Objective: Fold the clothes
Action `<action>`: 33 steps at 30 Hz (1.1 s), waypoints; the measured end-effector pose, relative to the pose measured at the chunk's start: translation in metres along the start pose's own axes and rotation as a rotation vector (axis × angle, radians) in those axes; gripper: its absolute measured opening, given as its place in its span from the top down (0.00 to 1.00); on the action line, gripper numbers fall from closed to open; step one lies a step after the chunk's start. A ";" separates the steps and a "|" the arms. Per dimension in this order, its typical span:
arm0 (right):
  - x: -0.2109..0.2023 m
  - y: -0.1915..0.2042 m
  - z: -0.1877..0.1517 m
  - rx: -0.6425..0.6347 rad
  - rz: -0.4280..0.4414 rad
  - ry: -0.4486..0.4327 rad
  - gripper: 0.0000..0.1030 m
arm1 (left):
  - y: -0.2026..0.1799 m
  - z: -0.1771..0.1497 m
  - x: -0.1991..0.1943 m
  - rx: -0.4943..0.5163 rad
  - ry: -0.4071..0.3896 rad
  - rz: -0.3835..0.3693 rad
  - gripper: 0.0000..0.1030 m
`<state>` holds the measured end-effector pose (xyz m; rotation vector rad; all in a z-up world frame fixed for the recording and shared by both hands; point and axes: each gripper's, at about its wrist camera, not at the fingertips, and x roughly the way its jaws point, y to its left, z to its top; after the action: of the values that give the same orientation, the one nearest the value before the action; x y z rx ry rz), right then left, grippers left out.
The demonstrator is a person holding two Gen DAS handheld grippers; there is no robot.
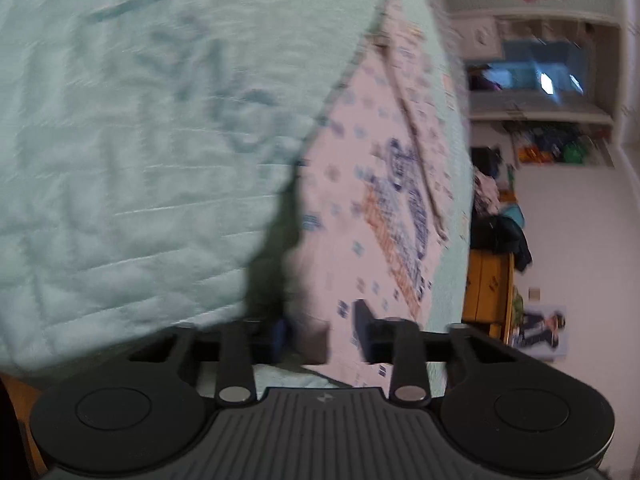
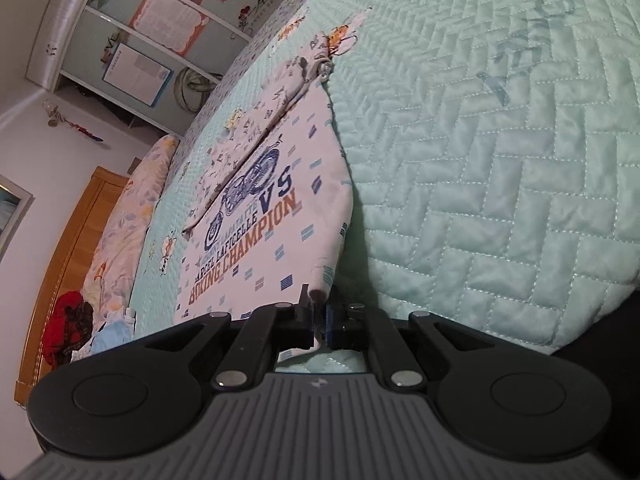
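Right wrist: shirt (image 2: 276, 216) hem between closed jaws.

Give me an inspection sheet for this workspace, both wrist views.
Surface: mint-green quilted bedspread, herringbone stitching.
Job's things: white printed T-shirt with blue and orange lettering lying flat; patterned white garment overlaps its far part.
Clutter: floral pillow; red and pale clothes heaped at the bed's end.
Grippers: right gripper shut on the T-shirt's near edge; left gripper part closed around a fold, contact blurred.
Cables: nothing seen.
Surroundings: wooden bed frame, wall shelves.
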<state>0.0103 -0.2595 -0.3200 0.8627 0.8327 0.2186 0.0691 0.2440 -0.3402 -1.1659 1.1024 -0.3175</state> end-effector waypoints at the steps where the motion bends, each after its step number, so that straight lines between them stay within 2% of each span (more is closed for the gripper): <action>1: 0.001 -0.003 0.001 0.018 0.000 0.004 0.94 | 0.003 0.000 0.000 -0.017 0.001 0.002 0.75; 4: 0.003 -0.016 0.003 0.122 0.035 0.020 0.90 | 0.007 0.000 0.001 -0.041 0.001 0.003 0.77; 6: 0.002 -0.019 0.002 0.141 0.048 0.013 0.89 | 0.006 0.000 0.000 -0.044 -0.011 0.017 0.85; 8: -0.001 -0.013 0.000 0.104 0.028 -0.004 0.91 | 0.004 -0.003 -0.005 -0.034 -0.038 0.020 0.90; 11: -0.001 -0.004 -0.002 0.039 -0.001 -0.008 0.94 | 0.000 -0.008 -0.017 -0.010 -0.093 0.003 0.92; 16: -0.006 0.003 -0.002 -0.002 -0.009 -0.041 0.94 | -0.015 -0.014 -0.032 0.060 -0.155 0.016 0.92; 24: -0.027 0.006 0.001 -0.007 0.010 -0.095 0.94 | -0.013 -0.029 -0.036 0.116 -0.121 0.054 0.92; 29: -0.026 0.003 0.003 0.010 0.013 -0.076 0.94 | 0.002 -0.025 -0.044 0.111 -0.104 0.116 0.90; 31: -0.023 -0.003 0.002 0.044 0.016 -0.055 0.94 | 0.013 -0.024 -0.051 0.091 -0.102 0.121 0.87; 33: -0.019 -0.011 0.001 0.099 0.017 -0.022 0.89 | 0.022 -0.023 -0.057 0.076 -0.102 0.108 0.83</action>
<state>-0.0032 -0.2765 -0.3176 0.9638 0.8205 0.1838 0.0162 0.2797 -0.3281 -1.0397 1.0512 -0.2120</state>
